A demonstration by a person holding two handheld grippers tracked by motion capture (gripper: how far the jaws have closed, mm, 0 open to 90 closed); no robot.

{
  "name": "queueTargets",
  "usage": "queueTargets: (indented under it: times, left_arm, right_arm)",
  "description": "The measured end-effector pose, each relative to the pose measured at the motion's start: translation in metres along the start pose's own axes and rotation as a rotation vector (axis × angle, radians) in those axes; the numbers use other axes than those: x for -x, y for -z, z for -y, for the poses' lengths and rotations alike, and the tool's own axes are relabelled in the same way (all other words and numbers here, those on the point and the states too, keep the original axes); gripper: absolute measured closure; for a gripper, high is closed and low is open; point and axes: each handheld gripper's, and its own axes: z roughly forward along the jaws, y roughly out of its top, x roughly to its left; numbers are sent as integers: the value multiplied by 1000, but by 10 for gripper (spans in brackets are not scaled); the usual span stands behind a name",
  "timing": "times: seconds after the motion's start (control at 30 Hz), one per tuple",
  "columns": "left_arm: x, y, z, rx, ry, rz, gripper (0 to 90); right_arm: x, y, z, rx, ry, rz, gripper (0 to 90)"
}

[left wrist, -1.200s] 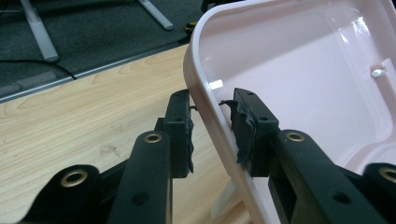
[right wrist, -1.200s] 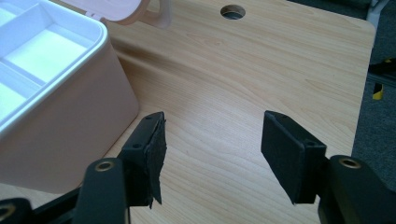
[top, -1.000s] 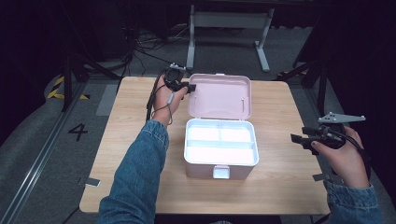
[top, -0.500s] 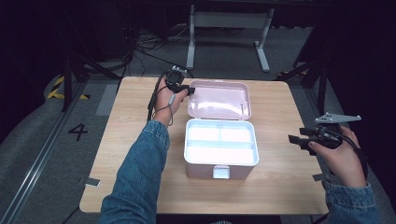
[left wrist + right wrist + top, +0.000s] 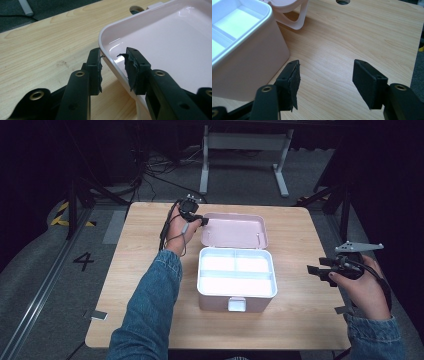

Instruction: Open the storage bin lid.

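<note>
Pink lid (image 5: 160, 47) rim sits between your left tongs (image 5: 113, 68), parted and not clamping, while your right tongs (image 5: 325, 85) hang spread beside the box (image 5: 244, 57).

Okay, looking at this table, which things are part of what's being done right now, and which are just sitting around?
In use:
- pink box
- its open lid, rim between the left gripper jaws
- white tray inside

Idle or background:
- right gripper, open over bare table
- metal stand behind
</note>
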Motion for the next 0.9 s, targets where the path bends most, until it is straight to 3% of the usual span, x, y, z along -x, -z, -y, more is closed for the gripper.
queueTargets:
  times: [0.03,0.1,0.4,0.47,0.5,0.53,0.6,0.67,0.7,0.8,0.9]
  left_arm:
    - [-1,1,0,-2,2,7,751]
    - [-3,0,1,0,9,16,749]
    - [-1,-6,5,-20,-19,8,663]
    - [-2,-7,6,-6,-23,6,651]
    - [-2,-8,7,-3,-60,-24,572]
    - [-2,-8,7,5,-70,-36,534]
    - [-2,-8,7,17,-58,-33,517]
    - [-2,-4,7,29,-45,-26,451]
    - [-1,2,6,57,-46,-17,441]
    - [1,10,4,71,-62,-13,420]
    - [9,34,2,110,-72,22,396]
  right_arm:
    - [0,-1,0,-2,3,2,398]
    - [0,-2,0,-3,5,1,397]
    - [-1,-2,0,-6,12,1,395]
    - [-1,-2,0,-6,11,0,394]
    - [0,-2,0,-6,9,-1,393]
    - [0,-3,0,-7,9,0,393]
    - [0,-3,0,-8,9,0,392]
    - [1,-3,0,-8,6,1,390]
    - [1,-3,0,-7,8,3,389]
    - [1,-4,0,-6,5,0,388]
    - [0,-6,-2,-4,8,-5,381]
